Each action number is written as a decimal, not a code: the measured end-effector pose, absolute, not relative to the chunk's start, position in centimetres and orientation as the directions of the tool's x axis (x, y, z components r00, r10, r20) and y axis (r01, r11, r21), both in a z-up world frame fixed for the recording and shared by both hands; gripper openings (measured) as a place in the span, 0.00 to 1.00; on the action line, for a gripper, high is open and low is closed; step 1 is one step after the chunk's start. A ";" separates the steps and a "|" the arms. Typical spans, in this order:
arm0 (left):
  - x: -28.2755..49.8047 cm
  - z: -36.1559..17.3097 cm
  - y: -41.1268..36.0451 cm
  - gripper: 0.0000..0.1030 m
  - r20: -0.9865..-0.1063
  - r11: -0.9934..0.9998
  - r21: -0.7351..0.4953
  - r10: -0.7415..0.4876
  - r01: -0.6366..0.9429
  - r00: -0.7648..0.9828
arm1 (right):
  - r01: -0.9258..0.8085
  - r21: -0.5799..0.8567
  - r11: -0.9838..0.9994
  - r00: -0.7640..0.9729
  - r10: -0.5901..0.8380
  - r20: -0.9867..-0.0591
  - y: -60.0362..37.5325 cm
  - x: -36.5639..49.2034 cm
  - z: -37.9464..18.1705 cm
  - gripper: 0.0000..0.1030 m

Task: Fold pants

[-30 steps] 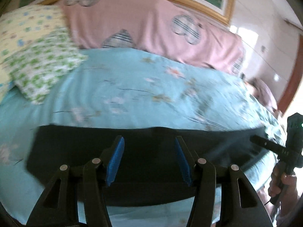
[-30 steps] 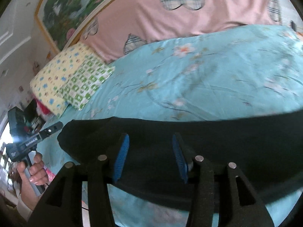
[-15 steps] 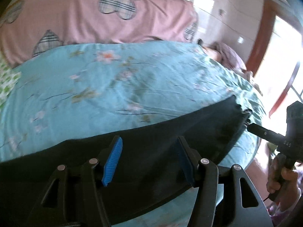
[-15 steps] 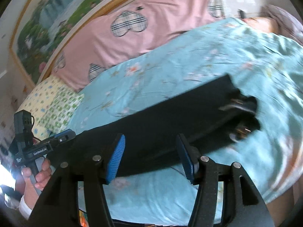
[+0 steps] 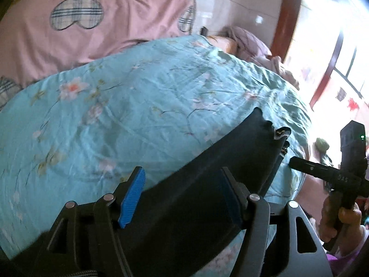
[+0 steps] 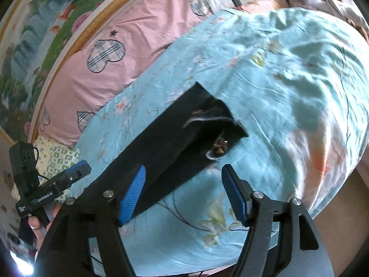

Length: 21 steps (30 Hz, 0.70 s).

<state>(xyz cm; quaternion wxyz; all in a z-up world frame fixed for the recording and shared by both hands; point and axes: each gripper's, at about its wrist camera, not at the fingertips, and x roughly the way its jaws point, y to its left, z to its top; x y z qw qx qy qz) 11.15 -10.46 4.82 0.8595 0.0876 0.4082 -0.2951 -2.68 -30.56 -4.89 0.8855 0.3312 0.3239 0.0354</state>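
The black pants [image 5: 207,180] lie as a long folded strip on the blue floral bedspread [image 5: 120,115]. Their waistband end with button and zipper [image 6: 216,147] points right. My left gripper [image 5: 182,196] is open, hovering over the strip near its waist end. My right gripper [image 6: 184,189] is open above the front edge of the pants, near the waistband. The right gripper also shows in the left wrist view [image 5: 322,170], just off the waist end. The left gripper also shows in the right wrist view [image 6: 69,177], at the strip's left part.
A pink quilt with plaid hearts [image 6: 110,53] lies along the headboard. A green-patterned pillow [image 6: 62,159] is at far left. A purple cloth pile [image 5: 249,43] sits at the bed's far right corner. The bed edge and floor [image 6: 341,207] are at right.
Both grippers have swung to the right along the pants towards the waistband end. The pillows have left the left wrist view. Both stay open.
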 end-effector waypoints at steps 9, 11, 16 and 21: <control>14.1 4.9 -14.7 0.68 -0.784 0.746 -0.095 -0.464 0.659 0.412 | 0.238 0.676 0.697 0.788 0.268 -0.554 -32.4 -1.2 -5.9 0.68; 14.7 4.8 -15.6 0.68 -0.790 0.725 -0.114 -0.481 0.680 0.380 | 0.253 0.682 0.686 0.788 0.262 -0.556 -32.6 -0.6 -6.0 0.68; 15.6 4.3 -18.1 0.70 -0.807 0.671 -0.142 -0.504 0.727 0.307 | 0.277 0.692 0.666 0.807 0.229 -0.544 -33.2 0.5 -6.2 0.66; 16.2 3.1 -21.6 0.70 -0.836 0.615 -0.149 -0.496 0.774 0.234 | 0.262 0.707 0.657 0.811 0.247 -0.531 -33.9 0.5 -7.2 0.24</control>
